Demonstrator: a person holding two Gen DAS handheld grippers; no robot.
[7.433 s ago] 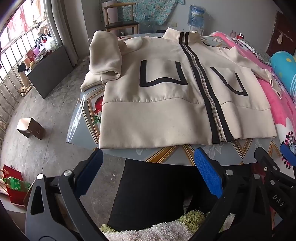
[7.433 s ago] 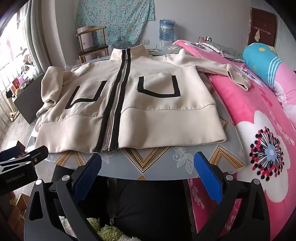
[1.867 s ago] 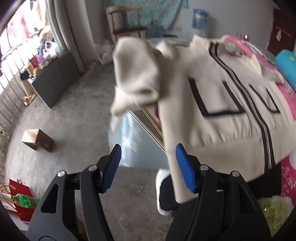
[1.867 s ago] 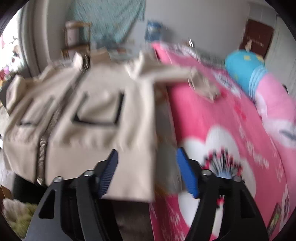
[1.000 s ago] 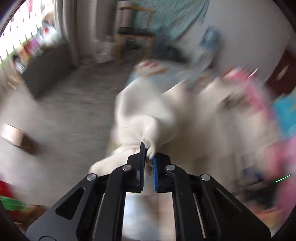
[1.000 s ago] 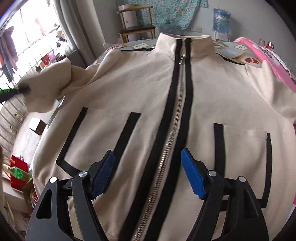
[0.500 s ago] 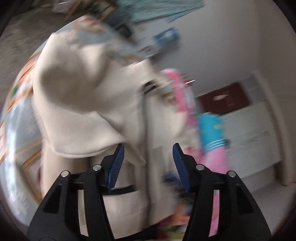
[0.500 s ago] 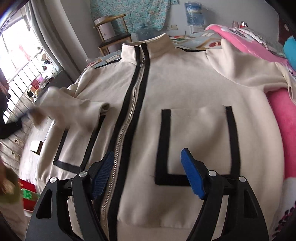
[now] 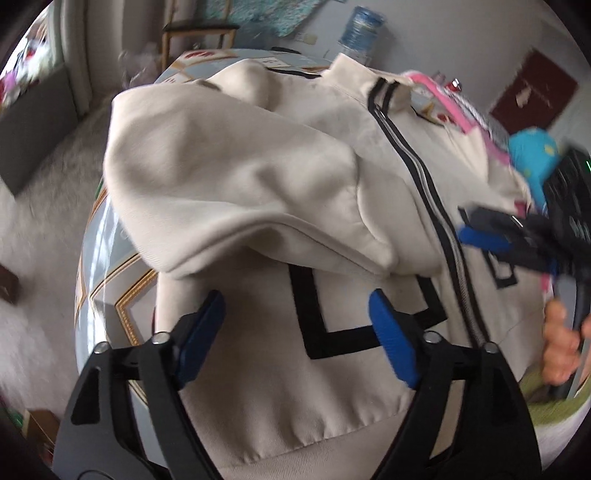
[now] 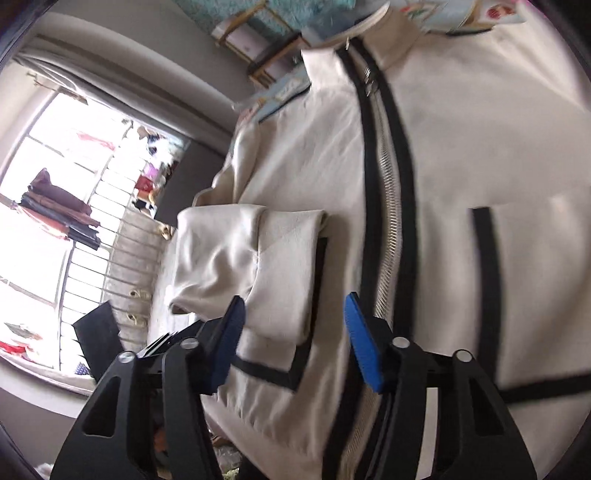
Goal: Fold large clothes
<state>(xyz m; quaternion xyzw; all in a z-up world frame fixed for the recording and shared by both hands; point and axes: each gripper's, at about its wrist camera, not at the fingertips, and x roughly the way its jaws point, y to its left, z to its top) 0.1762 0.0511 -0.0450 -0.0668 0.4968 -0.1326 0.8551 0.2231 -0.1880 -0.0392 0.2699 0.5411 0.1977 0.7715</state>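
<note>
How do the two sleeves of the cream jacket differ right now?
The left sleeve is folded in over the jacket's front, its cuff lying on the black-trimmed chest pocket beside the zipper. The right sleeve lies out toward the pink bedding, not yet folded. Both are the same plain cream fabric.

Window daylight, motion blur, fisheye warp

Domestic bedroom: pink floral bedding [image 9: 448,98], wooden chair [image 9: 199,31], water-cooler bottle [image 9: 360,26], barred window [image 10: 74,206] with hanging laundry [image 10: 59,206], curtain [image 9: 75,55], patterned wall cloth [image 9: 258,13].
</note>
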